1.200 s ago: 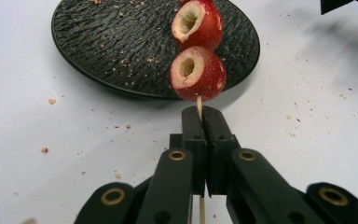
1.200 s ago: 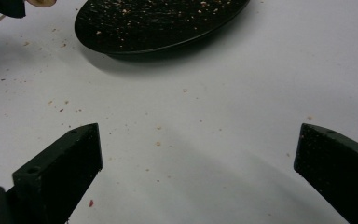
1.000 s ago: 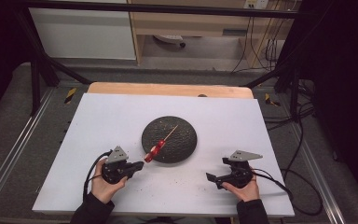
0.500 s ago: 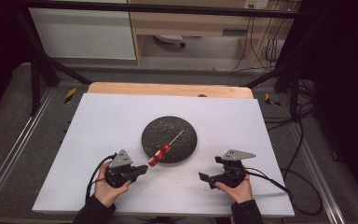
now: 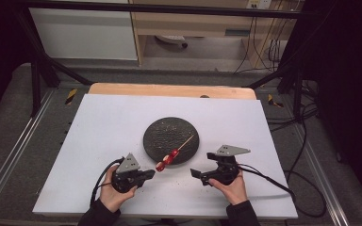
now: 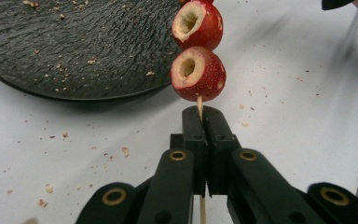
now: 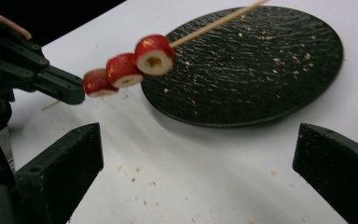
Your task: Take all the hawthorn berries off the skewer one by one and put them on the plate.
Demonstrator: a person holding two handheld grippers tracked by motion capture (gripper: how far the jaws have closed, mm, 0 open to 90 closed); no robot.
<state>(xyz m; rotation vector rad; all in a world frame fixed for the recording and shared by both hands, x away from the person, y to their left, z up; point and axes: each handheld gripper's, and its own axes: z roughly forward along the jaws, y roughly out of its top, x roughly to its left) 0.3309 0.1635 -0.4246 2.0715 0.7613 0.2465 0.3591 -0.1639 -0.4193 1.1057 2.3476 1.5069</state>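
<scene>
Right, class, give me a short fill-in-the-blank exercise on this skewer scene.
1. The left gripper is shut on the wooden ____ of the skewer.
2. The right gripper has its jaws ____.
3. The fruit pieces on the skewer number ____.
4. The slate plate is ____ in shape.

Missing words: stick; open; three; round

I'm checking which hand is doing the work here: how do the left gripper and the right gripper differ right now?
The left gripper has its jaws shut on the skewer, just below the red fruit pieces; the right gripper has its jaws wide open with nothing between them. The left gripper holds the skewer up off the black plate; the right gripper sits apart, facing it. Both are black and hand-held.
</scene>
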